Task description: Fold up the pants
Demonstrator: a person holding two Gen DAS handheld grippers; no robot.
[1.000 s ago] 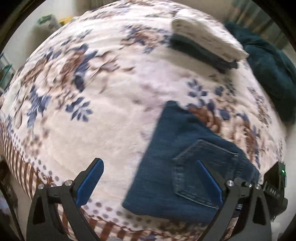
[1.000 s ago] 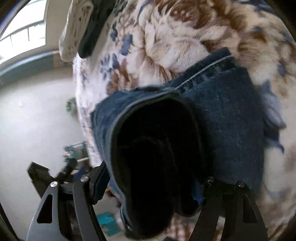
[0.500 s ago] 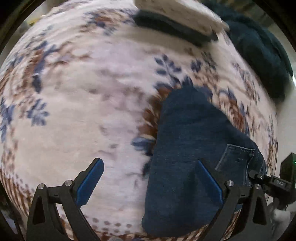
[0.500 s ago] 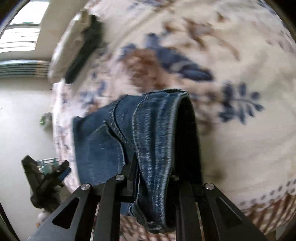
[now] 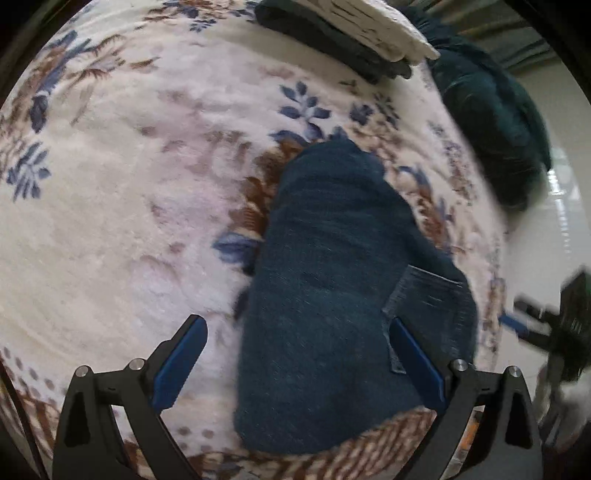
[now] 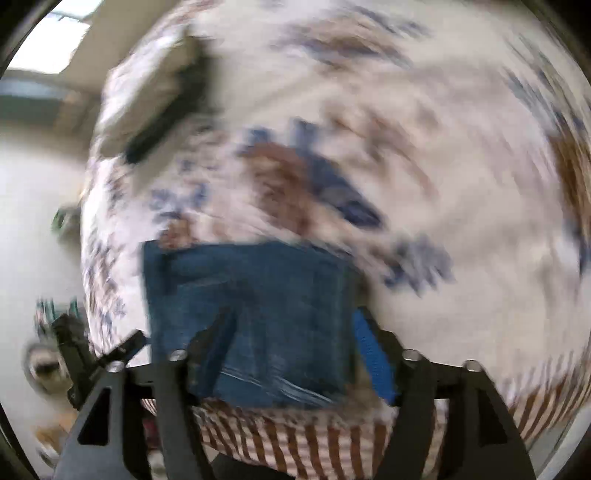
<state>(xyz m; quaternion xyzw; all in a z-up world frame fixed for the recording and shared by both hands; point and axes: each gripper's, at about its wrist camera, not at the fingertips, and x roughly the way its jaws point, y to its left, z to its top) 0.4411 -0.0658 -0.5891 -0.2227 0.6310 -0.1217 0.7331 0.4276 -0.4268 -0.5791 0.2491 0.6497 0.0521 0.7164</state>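
The blue jeans (image 5: 332,280) lie folded into a compact bundle on the floral blanket (image 5: 129,221), near its striped border. My left gripper (image 5: 299,356) hangs open above the bundle's near end; its blue pads (image 5: 181,356) touch nothing. In the blurred right wrist view the jeans (image 6: 266,306) show as a flat rectangle below my right gripper (image 6: 295,356). Its jaws are opening and stand clear above the denim, with no pad pressing on it. Each gripper shows at the edge of the other's view, the right gripper (image 5: 546,325) and the left gripper (image 6: 85,350).
A folded stack, white cloth over dark cloth (image 5: 354,33), rests at the far side of the bed. A dark teal cloth (image 5: 495,129) hangs over the right edge. Pale floor (image 5: 554,229) lies beyond it. The striped blanket border (image 6: 295,435) marks the near edge.
The right gripper was shut on a raised denim fold; it has let go and lifted away, and the jeans now lie flat. The left gripper tilted down closer over the bundle.
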